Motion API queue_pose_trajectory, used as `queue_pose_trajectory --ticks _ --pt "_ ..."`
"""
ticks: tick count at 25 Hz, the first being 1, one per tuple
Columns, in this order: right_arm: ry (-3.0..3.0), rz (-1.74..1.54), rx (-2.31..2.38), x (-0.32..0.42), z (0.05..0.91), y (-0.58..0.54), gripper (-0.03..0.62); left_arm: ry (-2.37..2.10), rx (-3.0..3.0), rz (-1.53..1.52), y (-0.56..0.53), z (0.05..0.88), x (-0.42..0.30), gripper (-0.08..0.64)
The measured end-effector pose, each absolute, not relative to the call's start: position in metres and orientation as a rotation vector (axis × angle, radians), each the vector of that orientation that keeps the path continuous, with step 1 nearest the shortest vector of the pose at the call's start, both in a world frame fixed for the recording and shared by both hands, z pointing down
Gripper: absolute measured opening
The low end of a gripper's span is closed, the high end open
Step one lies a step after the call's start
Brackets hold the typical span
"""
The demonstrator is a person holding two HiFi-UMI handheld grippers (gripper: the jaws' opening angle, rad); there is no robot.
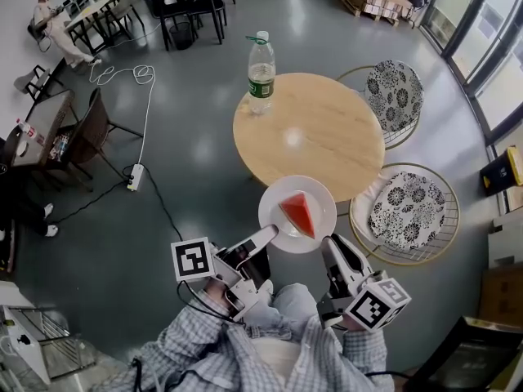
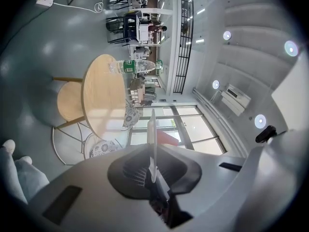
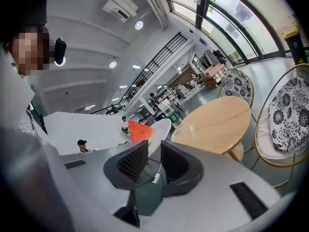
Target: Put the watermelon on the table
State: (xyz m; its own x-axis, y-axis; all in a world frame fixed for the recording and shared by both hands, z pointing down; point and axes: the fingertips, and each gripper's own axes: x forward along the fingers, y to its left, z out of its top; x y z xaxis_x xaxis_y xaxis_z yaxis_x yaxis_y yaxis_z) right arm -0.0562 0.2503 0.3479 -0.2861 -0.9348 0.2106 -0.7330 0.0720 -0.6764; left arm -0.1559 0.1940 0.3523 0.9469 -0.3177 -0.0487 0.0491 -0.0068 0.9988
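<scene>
plate (image 1: 276,205) with watermelon (image 1: 298,214), clamped by left gripper (image 1: 270,233), beside wooden table (image 1: 327,129); right gripper (image 1: 333,243) open-jawed.

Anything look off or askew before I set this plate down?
Nothing is spilled or damaged. One oddity: the plate, mostly beyond the table's near edge, is held at its rim by the left gripper alone. The right gripper is open beside it. The watermelon lies on it.

The round table (image 1: 319,133) is bare nearly all over; only a water bottle (image 1: 261,73) stands at its far left edge. One cushioned wire chair (image 1: 404,211) crowds its near right side, another chair (image 1: 392,96) its far right. The plate (image 1: 279,196) clamped in the left tongs (image 1: 270,233) overhangs the near rim. Left of the table the floor (image 1: 188,137) lies open, save a power strip (image 1: 135,176).
</scene>
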Motion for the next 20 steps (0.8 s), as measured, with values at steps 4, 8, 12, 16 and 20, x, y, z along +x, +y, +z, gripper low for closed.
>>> queue_pose_trajectory --ticks 4,8,12,16,20 --pt "2.07 -1.027 -1.685 -0.06 0.349 0.255 0.086 -0.212 1.544 -0.294 0.198 0.354 -0.159 0.032" --pt "2.074 -1.032 -1.685 -0.063 0.353 0.252 0.086 -0.221 1.541 -0.292 0.197 0.358 -0.163 0.031" --pt "2.09 -1.028 -1.661 -0.062 0.354 0.244 0.086 -0.233 1.545 -0.307 0.19 0.358 -0.163 0.031" --pt "2.117 -1.031 -1.625 -0.061 0.356 0.226 0.086 -0.257 1.552 -0.323 0.176 0.358 -0.163 0.031" --pt "2.136 -1.051 -1.596 -0.056 0.357 0.207 0.086 -0.285 1.543 -0.339 0.159 0.359 -0.16 0.031"
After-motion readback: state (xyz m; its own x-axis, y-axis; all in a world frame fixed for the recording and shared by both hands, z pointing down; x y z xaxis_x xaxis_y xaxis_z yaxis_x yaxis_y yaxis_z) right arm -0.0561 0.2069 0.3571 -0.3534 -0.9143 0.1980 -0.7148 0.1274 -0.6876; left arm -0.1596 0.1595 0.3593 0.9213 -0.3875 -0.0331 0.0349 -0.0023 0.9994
